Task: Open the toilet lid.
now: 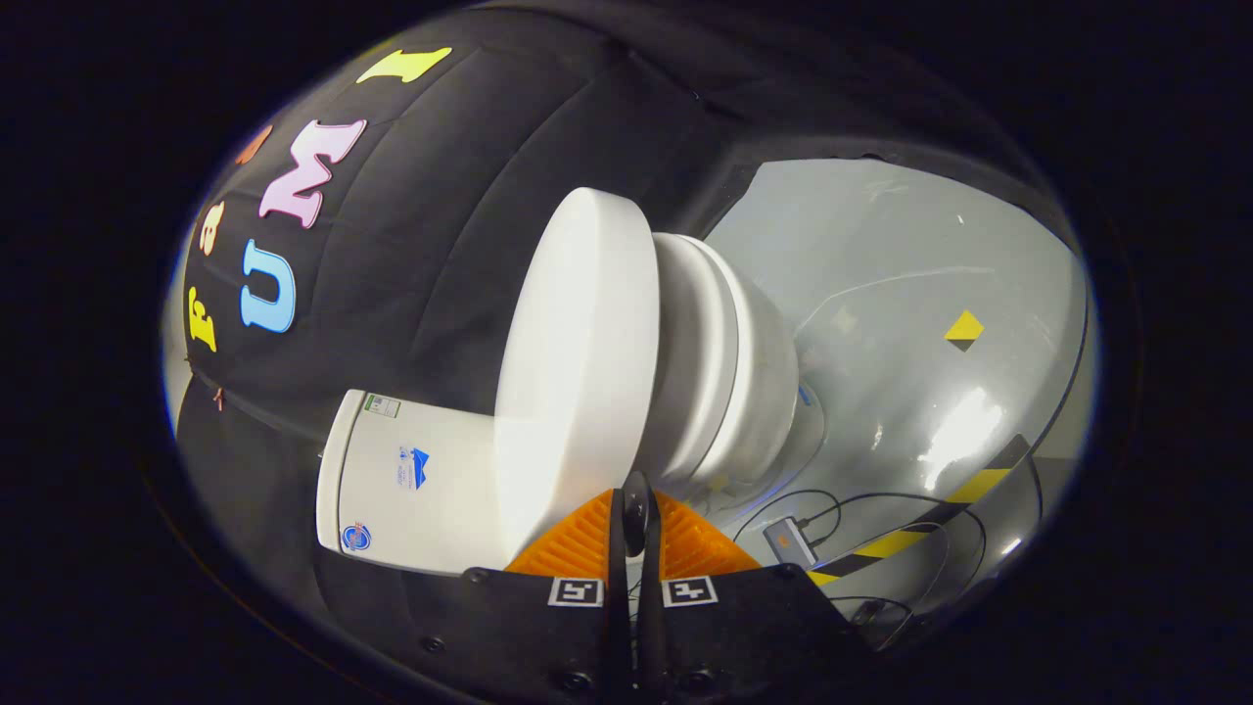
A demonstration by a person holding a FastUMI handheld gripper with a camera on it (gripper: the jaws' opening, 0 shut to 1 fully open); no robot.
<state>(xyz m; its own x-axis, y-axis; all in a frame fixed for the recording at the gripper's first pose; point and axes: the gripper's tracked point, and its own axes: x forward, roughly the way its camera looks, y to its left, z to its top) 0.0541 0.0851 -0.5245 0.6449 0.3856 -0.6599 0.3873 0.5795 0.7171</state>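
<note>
Right at the bottom of the gripper view, the gripper (634, 529) is sitting with its jaws pretty much closed up, just a thin slit between them and nothing pinched in there. The tips are hovering right by the lower edge of the toilet lid (578, 362); can't really tell if they're touching it or just in front of it.

The whole view is rolled sideways, so the toilet is looking tipped over. The lid is showing up as a thick white disc seen mostly edge-on, its long axis running from down by the jaws up and away toward the booth wall (431, 196). Its flat top is facing the tank (411, 485) side, and it's standing apart from the seat (700, 357), which is sitting on the bowl (764, 382) on the far side.

Lid is plain glossy white, smooth, rounded rim, no marks. The tank is carrying a few small stickers. Beyond the bowl, the grey floor (901, 284) is shining, with cables (861, 509) and yellow-black tape (964, 490) lying on it.
</note>
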